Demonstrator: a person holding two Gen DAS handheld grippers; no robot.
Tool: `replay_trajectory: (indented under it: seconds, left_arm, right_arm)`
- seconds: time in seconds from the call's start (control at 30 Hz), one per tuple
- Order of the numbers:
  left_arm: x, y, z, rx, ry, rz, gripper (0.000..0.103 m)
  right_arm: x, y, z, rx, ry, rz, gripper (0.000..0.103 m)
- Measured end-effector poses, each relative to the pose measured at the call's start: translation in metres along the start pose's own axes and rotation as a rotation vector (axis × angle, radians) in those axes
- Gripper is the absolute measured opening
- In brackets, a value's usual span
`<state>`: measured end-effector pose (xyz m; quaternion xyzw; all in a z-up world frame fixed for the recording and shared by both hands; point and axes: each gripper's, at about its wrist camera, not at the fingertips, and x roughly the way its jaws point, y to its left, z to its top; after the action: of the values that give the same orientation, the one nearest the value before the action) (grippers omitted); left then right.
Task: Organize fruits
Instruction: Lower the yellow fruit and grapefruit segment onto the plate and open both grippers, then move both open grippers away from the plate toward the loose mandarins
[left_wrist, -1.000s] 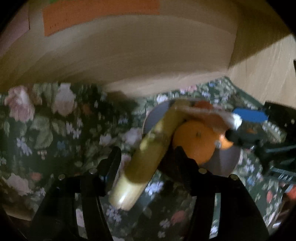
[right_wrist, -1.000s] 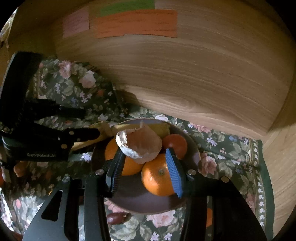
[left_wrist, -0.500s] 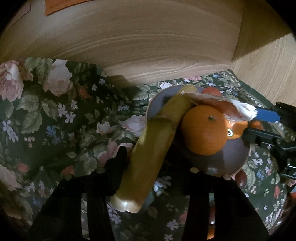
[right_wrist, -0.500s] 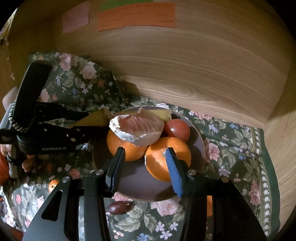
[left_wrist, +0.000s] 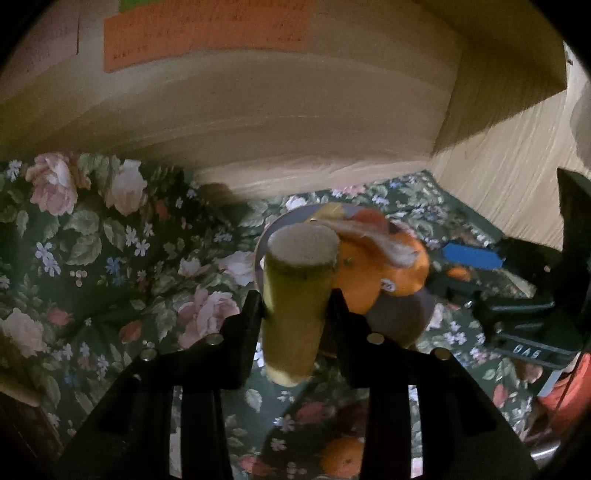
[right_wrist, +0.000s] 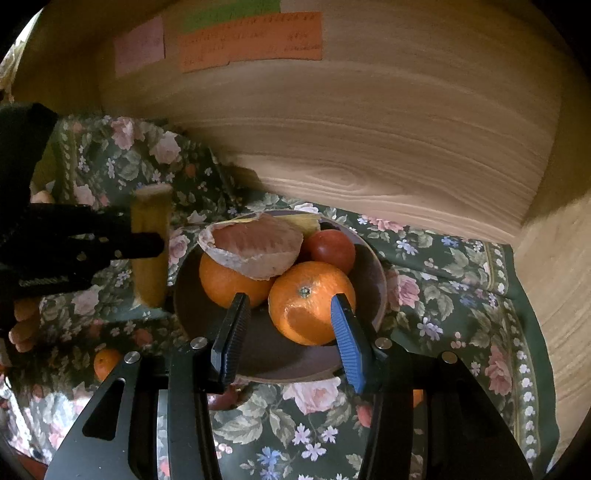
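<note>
The bowl (right_wrist: 376, 280) already holds oranges, while the left gripper (left_wrist: 295, 306) pinches a yellow-green stalk (left_wrist: 295, 295) upright beside it and the right gripper (right_wrist: 291, 325), fingers spread, straddles the front orange (right_wrist: 310, 299); small fruits remain on the cloth (right_wrist: 443, 258).

L gripper (left_wrist: 295, 310) clamped, R gripper (right_wrist: 291, 332) apparently open

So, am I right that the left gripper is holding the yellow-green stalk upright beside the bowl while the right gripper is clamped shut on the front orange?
Not quite: the right gripper is open, its fingers either side of the front orange in the bowl, as the right wrist view shows. The rest holds: the left gripper grips the yellow-green stalk upright beside the bowl.
</note>
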<state>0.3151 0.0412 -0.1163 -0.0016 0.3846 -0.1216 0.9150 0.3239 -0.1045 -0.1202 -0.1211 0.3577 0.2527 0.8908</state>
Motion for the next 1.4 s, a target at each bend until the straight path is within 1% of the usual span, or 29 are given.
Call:
replay_trajectory:
  seconds: [0.23, 0.37, 0.47, 0.57, 0.63, 0.67, 0.77, 0.83, 0.87, 0.97, 1.1, 1.17, 1.2, 1.3, 1.4]
  left_arm:
    - [-0.007, -0.011, 0.008, -0.039, -0.018, -0.081, 0.036]
    - [-0.004, -0.014, 0.008, -0.054, -0.026, -0.094, 0.035]
    - [0.002, -0.006, 0.007, -0.086, -0.022, -0.116, 0.035]
    - [0.002, 0.002, 0.01, -0.116, -0.018, -0.115, 0.036]
    - [0.005, 0.01, 0.011, -0.15, -0.012, -0.127, 0.036]
    - [0.006, 0.012, 0.01, -0.161, -0.012, -0.119, 0.036]
    - [0.016, 0.017, 0.008, -0.147, -0.002, -0.009, 0.036]
    - [0.028, 0.021, 0.004, -0.15, 0.037, -0.021, 0.036]
    - [0.033, 0.021, 0.002, -0.146, 0.045, -0.004, 0.039]
    - [0.037, 0.015, 0.0, -0.088, 0.033, 0.023, 0.04]
    - [0.035, 0.01, 0.0, -0.058, 0.036, 0.023, 0.04]
    - [0.032, 0.01, 0.0, -0.057, 0.039, 0.016, 0.04]
    - [0.029, 0.01, 0.0, -0.055, 0.031, 0.023, 0.04]
    - [0.013, 0.008, -0.003, -0.05, 0.001, 0.045, 0.04]
    - [0.002, 0.007, -0.006, -0.04, -0.021, 0.087, 0.04]
  right_arm:
    - [-0.003, -0.001, -0.002, -0.003, -0.005, 0.0, 0.042]
    - [-0.002, -0.001, -0.001, -0.004, -0.007, -0.003, 0.042]
    - [0.0, -0.001, -0.001, -0.003, -0.003, 0.003, 0.042]
    - [0.002, 0.001, -0.001, -0.012, 0.002, 0.005, 0.043]
    - [0.003, 0.002, -0.001, -0.016, 0.004, 0.008, 0.043]
    - [0.004, 0.003, -0.001, -0.018, 0.004, 0.008, 0.043]
    - [0.005, 0.004, 0.001, -0.023, 0.0, 0.006, 0.043]
    - [0.005, 0.004, 0.001, -0.021, -0.002, 0.009, 0.043]
    - [0.006, 0.004, 0.001, -0.02, -0.002, 0.01, 0.043]
    - [0.006, 0.003, 0.001, -0.02, -0.001, 0.006, 0.044]
    - [0.003, -0.001, 0.0, -0.013, -0.006, 0.002, 0.044]
    - [0.0, -0.003, 0.0, -0.008, -0.01, -0.006, 0.045]
    - [-0.002, -0.004, -0.001, -0.005, -0.014, -0.013, 0.048]
    - [-0.011, -0.009, -0.004, 0.01, -0.03, -0.032, 0.053]
    - [-0.02, -0.016, -0.008, 0.025, -0.037, -0.053, 0.054]
